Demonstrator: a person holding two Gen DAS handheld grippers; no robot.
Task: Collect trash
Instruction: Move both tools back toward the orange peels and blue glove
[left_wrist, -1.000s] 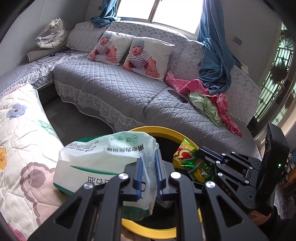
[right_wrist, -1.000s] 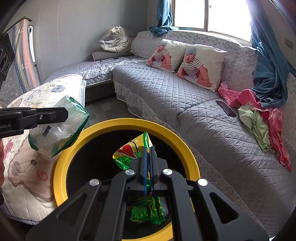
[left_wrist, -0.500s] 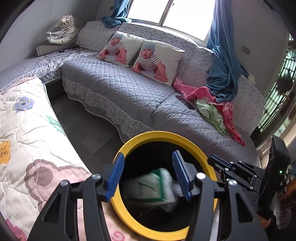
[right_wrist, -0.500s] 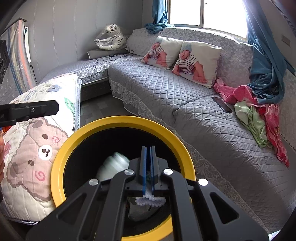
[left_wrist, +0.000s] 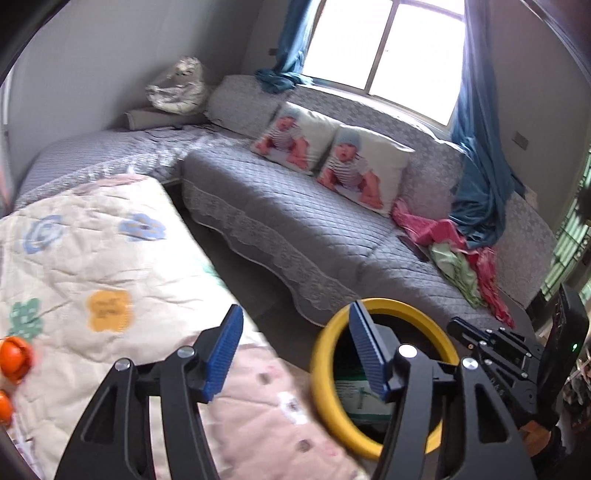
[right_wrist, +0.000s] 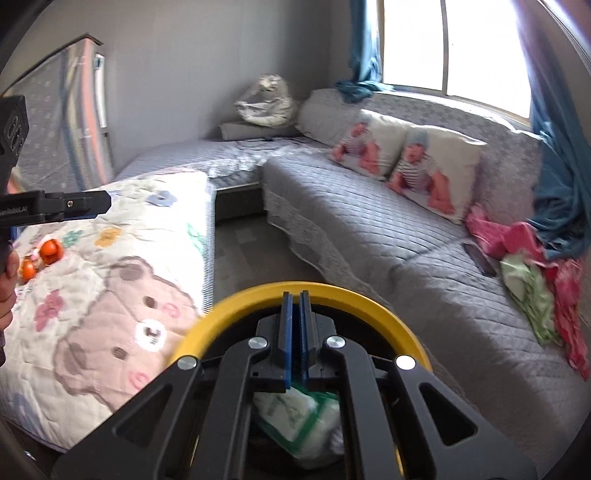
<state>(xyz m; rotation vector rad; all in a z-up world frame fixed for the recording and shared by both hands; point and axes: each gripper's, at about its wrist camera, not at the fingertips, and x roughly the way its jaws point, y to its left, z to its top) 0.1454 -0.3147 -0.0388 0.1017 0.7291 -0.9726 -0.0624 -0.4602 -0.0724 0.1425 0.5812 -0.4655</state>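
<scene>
Left wrist view: left gripper (left_wrist: 293, 350), jaws parted and just been opening, nothing between the pads; yellow-rimmed bin (left_wrist: 321, 373) at four o'clock, white-and-green bag (left_wrist: 354, 397) lying inside; orange items (left_wrist: 14, 358) on the quilt (left_wrist: 110, 266) at nine o'clock, probably the next trash. Right wrist view: right gripper (right_wrist: 294, 336), jaws closed, empty, over the bin (right_wrist: 332, 295); bag (right_wrist: 295, 417) beneath at six o'clock; orange items (right_wrist: 50, 251) at ten o'clock, nearer the left gripper (right_wrist: 88, 205).
</scene>
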